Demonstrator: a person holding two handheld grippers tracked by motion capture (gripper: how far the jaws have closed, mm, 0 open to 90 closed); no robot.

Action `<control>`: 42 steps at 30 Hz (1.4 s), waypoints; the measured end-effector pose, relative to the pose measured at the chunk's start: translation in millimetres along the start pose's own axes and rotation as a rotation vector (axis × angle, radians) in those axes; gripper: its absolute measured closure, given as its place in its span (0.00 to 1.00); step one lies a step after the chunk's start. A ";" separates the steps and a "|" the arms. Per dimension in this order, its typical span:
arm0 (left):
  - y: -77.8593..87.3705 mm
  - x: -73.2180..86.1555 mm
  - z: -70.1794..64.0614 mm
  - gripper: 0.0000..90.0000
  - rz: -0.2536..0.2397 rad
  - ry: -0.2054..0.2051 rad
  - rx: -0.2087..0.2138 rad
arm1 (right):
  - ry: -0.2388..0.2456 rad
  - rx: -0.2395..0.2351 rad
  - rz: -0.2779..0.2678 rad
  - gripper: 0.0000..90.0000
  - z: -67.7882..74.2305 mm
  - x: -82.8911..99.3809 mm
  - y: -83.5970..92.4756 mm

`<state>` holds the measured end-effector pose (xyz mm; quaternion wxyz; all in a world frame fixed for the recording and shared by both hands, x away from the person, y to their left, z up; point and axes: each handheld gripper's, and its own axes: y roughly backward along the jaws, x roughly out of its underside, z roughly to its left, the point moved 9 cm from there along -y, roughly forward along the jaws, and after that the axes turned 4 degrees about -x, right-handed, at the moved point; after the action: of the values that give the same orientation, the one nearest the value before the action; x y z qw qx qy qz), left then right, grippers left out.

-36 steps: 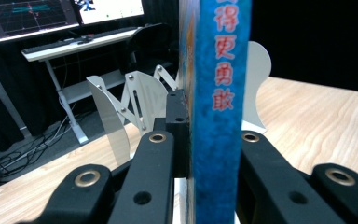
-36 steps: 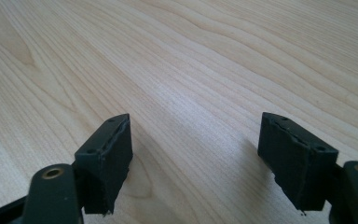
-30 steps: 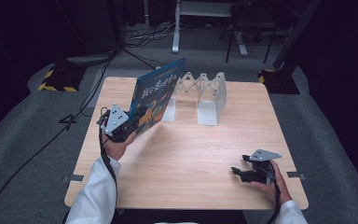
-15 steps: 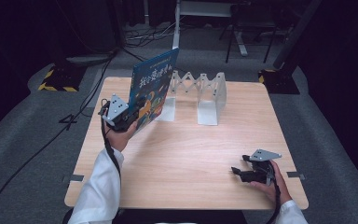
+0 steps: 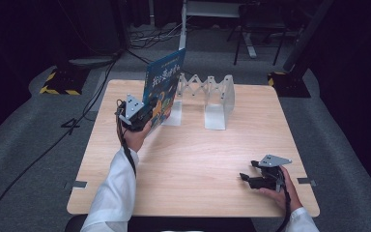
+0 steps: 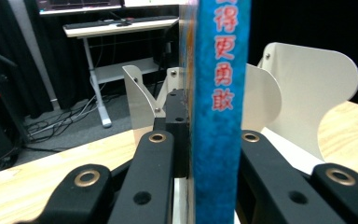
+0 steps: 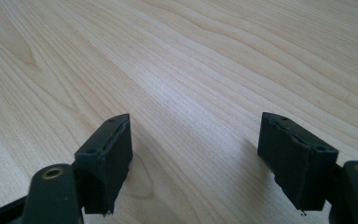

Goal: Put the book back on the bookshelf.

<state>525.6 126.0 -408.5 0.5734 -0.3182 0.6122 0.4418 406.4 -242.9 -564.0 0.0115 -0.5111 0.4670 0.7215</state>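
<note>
Left hand-held gripper (image 5: 147, 112), black with a grey three-cornered plate on top, pinches the lower spine edge of a thin blue hardcover picture book (image 5: 164, 87). The book stands upright, tilted slightly, its glossy cover printed with red characters and cartoon colours. In the left gripper view the spine (image 6: 219, 107) runs straight up between the two black jaws, which press on it from both sides.

Just beyond the book, touching or very near it: a white sheet-metal expanding book rack (image 5: 207, 99), with curved upright plates joined by a zigzag scissor linkage and flat feet resting on the bench. One rounded plate (image 6: 307, 88) rises just right of the spine, another (image 6: 137, 95) just left; the book sits in line with the gap between them. Whether its bottom edge rests on the rack's foot, cannot tell.

Pale wood-grain bench (image 5: 198, 159), smooth, matte.

Right hand-held gripper (image 5: 249, 179) lies low on the bench, well apart from book and rack, its jaws spread wide with bare wood between them. Its pads (image 7: 109, 149) are blocky and black, with rough edges.
</note>
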 end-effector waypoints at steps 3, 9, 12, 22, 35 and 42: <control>-2.1 0.2 0.7 0.92 -0.003 0.011 -0.006 | -0.001 0.001 0.000 0.30 0.0 0.0 0.0; -6.7 4.8 2.4 0.92 -0.030 0.053 -0.046 | -0.001 0.001 0.000 0.30 0.0 0.0 0.0; -9.2 8.4 0.0 0.92 -0.053 0.073 -0.059 | -0.001 0.001 0.000 0.30 0.0 0.0 -0.1; -20.3 23.4 -15.0 0.91 0.014 0.014 -0.026 | -0.001 0.000 0.000 0.30 0.1 -0.1 -0.2; -28.5 35.0 -4.5 0.91 0.056 0.056 -0.048 | -0.001 0.000 0.000 0.30 0.1 -0.1 -0.2; -33.8 34.4 0.0 0.91 0.068 0.062 -0.043 | -0.001 -0.001 0.000 0.30 0.0 -0.1 -0.2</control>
<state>551.1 116.3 -448.3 0.5321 -0.3230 0.6304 0.4638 406.5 -242.7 -564.0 0.0116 -0.5108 0.4667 0.7219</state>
